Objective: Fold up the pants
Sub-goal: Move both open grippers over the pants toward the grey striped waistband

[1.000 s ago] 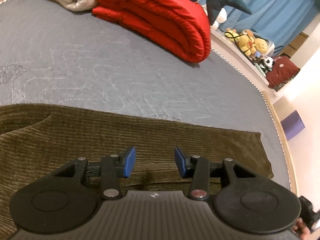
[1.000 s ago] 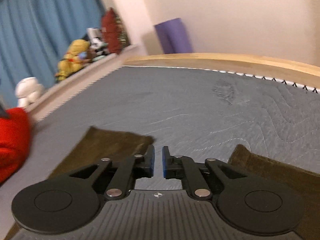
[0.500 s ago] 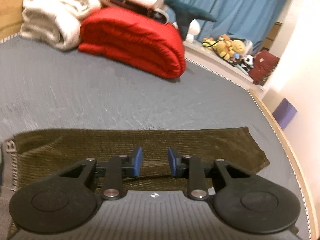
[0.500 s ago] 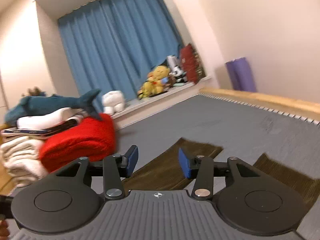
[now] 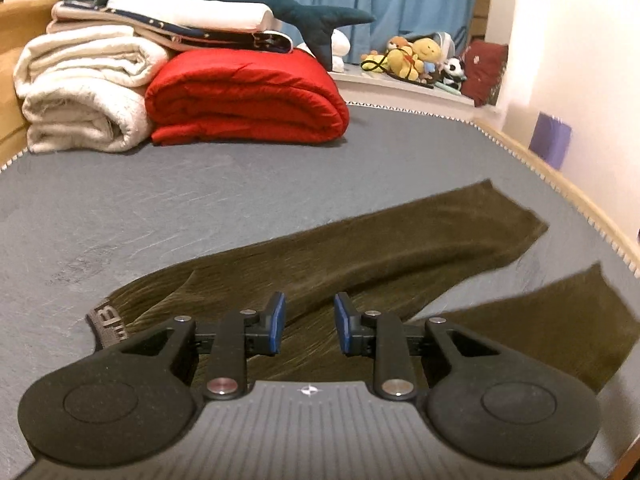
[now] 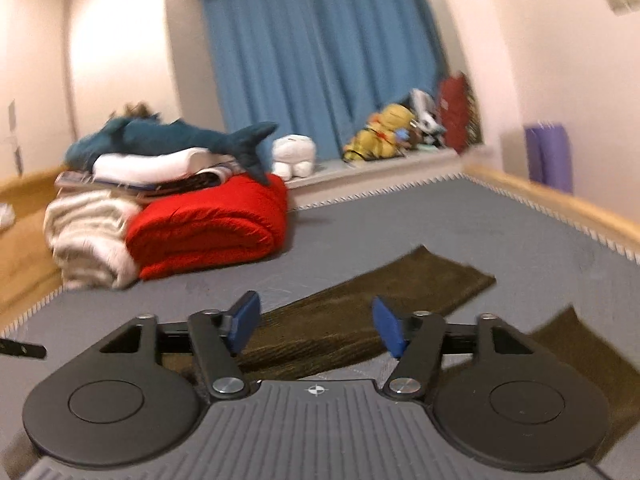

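Pants (image 5: 360, 252) lie spread on the grey mattress (image 5: 200, 200), dark olive corduroy, the two legs forking apart toward the far right, the waistband (image 5: 108, 320) at near left. We hover the left gripper (image 5: 309, 328) over the seat area, jaws narrow with a clear gap and nothing between them. The right gripper (image 6: 316, 326) has just been opening; its jaws stand wide and empty above the near part of one leg.

We judge this cloth soft and limp but fairly thick, so it should drape without slipping and keep a crease only loosely. We would take hold at the hems of the legs or at the waistband corner, pinching the edge so that one layer does not peel away.

From the left wrist we get the waistband and the whole fork of the legs. The right wrist misses the waistband but shows the far leg's hem (image 6: 460, 276), though it is rather blurred, so we cannot be sure how flat that leg lies. Both views show the red quilt (image 5: 248, 96) and folded blankets (image 5: 80, 92) well beyond
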A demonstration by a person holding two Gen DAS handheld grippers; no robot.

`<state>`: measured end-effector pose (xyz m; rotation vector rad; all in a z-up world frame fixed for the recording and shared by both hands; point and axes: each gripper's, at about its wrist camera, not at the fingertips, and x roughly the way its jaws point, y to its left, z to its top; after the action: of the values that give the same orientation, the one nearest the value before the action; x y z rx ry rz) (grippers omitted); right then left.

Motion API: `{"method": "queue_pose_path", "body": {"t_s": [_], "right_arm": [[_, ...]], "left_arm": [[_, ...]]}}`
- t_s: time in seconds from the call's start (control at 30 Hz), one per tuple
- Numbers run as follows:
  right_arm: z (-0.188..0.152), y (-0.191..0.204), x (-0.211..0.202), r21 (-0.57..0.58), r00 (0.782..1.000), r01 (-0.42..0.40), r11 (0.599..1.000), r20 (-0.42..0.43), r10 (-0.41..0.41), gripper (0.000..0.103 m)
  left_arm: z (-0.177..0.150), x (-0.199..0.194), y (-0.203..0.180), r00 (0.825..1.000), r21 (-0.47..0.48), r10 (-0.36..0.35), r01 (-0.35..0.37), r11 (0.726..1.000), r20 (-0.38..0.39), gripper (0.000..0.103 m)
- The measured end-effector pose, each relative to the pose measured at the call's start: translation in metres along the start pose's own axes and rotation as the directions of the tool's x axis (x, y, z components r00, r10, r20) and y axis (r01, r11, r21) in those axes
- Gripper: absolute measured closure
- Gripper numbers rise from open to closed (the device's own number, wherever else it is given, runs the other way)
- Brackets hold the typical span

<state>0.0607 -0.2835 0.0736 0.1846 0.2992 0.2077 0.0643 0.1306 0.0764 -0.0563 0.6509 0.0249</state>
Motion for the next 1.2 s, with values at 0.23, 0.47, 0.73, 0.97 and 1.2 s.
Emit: {"method": "queue_pose_path", "body": {"t_s": [0.23,0.47,0.73,0.97,1.2], "right_arm": [[-0.019,-0.008,-0.003,0.012,0.999,-0.029,1.0,0.022,0.029,0.031],[0.016,-0.024,-0.063,0.078,0.96,-0.121,0.99,0.264,0.097,0.028],[0.052,-0.051,-0.158,0.106,0.882,-0.009,0.994,0.469,-0.042,0.023],[0.059,-0.073,-0.189,0.134,0.839,0.168,0.977,0.5,-0.213,0.02],[0.084,-0.031,-0.164,0.045,0.848,0.213,0.976,0.488,-0.208,0.013]], "left_arm": [[-0.035,0.014,0.022,0.997,0.032,0.074,-0.073,0.997,-0.029,0.074],[-0.032,0.018,0.021,0.996,-0.043,0.071,-0.072,0.996,-0.046,0.074],[-0.007,0.002,-0.015,0.999,-0.033,-0.03,0.031,0.999,0.039,0.072],[0.007,-0.015,-0.025,0.989,-0.046,-0.03,0.037,0.998,0.147,0.072],[0.013,-0.035,0.004,0.969,-0.106,0.055,-0.03,0.994,0.241,0.072]]}}
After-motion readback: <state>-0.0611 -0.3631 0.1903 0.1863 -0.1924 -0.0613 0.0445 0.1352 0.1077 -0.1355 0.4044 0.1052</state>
